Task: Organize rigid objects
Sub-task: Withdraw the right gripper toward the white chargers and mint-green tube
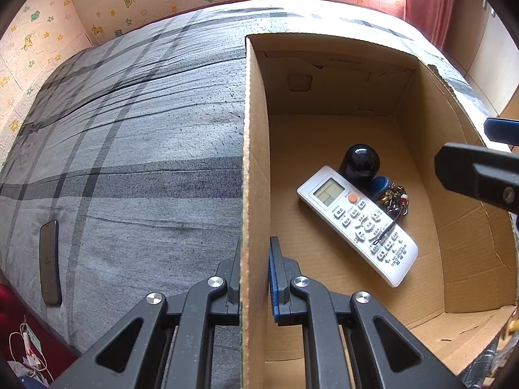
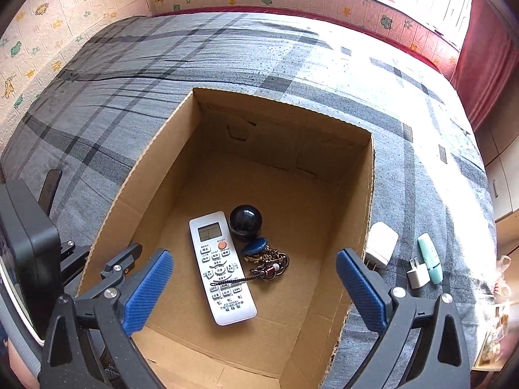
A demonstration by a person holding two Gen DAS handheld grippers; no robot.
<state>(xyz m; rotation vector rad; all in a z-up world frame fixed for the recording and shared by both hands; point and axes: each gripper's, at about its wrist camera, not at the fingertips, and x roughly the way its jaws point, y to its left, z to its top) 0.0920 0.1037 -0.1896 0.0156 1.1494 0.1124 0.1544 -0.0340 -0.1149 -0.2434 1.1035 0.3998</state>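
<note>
Cardboard box [image 2: 369, 194] on a grey plaid bed [image 2: 162, 74], open at the top. Already inside, on the box floor: white remote control [image 2: 220, 267] lying flat, black round-topped object [image 2: 245, 221] just beyond its far end, blue-tagged key bunch [image 2: 267, 261] touching the remote's right side, its cord draped over the buttons. Three items in, then; roughly half the job, as a judgement.

Left to collect, outside the box on the right: white charger block [image 2: 381, 239] just beside the box's right wall, small white plug adapter [image 2: 417, 272] and pale green tube [image 2: 429, 257] a little further right, those two touching or nearly so. On the bed well to the left of the box, a dark flat phone-like slab [image 1: 50, 261], also not yet packed.

Left gripper [image 1: 254, 269] pinching the box's left wall [image 1: 254, 162], one finger outside and one blue-padded finger inside, seemingly steadying the box. Right gripper [image 2: 254, 287] spread wide, holding nothing, hovering above the near part of the box over the remote.

Likely next: right gripper out over the right wall to the charger block, nearest of the remaining pieces. Phone-like slab probably last, lying on the side of the occupied left gripper.
</note>
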